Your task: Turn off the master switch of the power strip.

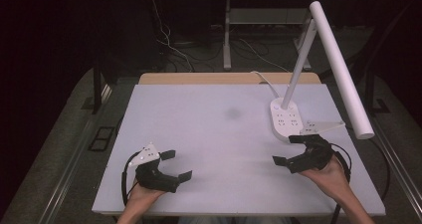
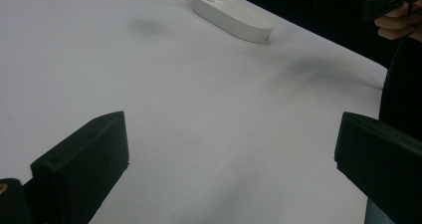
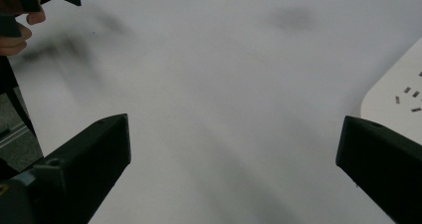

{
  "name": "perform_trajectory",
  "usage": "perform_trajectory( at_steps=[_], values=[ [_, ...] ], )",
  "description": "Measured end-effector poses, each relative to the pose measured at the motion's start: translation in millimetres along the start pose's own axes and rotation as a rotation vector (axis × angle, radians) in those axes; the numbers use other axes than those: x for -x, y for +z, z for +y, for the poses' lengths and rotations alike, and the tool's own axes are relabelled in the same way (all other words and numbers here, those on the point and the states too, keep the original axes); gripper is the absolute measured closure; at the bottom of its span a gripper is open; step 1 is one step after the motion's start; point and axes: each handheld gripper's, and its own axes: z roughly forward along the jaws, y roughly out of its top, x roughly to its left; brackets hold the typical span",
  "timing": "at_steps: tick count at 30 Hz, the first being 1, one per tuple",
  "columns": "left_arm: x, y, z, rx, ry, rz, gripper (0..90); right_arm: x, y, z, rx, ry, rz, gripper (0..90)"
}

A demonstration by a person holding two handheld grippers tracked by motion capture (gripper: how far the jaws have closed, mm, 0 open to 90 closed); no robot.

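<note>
Dark floor and loose cables surround one pale bench [image 1: 214, 119]; on it stands one white desk lamp [image 1: 318, 59] rising from one white power strip [image 1: 286, 118], and over it hover two tools, the left hand-held gripper [image 1: 175, 165] and the right hand-held gripper [image 1: 291, 149]; both are released, jaws spread wide, grasping nothing; the right hand-held gripper view shows the strip's socket slots up close, while the high view shows the whole lamp; forearms enter low, the right hand-held gripper just beside the strip, the left well apart from it.
</note>
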Motion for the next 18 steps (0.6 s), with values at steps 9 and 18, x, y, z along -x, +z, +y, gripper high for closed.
perform_trajectory(
  at_steps=[9, 18],
  values=[
    [0.0, 0.3, 0.1, 0.001, -0.002, -0.005, 0.0, 3.4, 7.1, 14.8, -0.021, -0.022, -0.014, 0.1],
    [-0.4, 0.3, 0.2, -0.001, 0.001, -0.008, 0.0, 9.1, 12.5, 31.8, -0.040, -0.037, -0.033, 0.1]
  ],
)
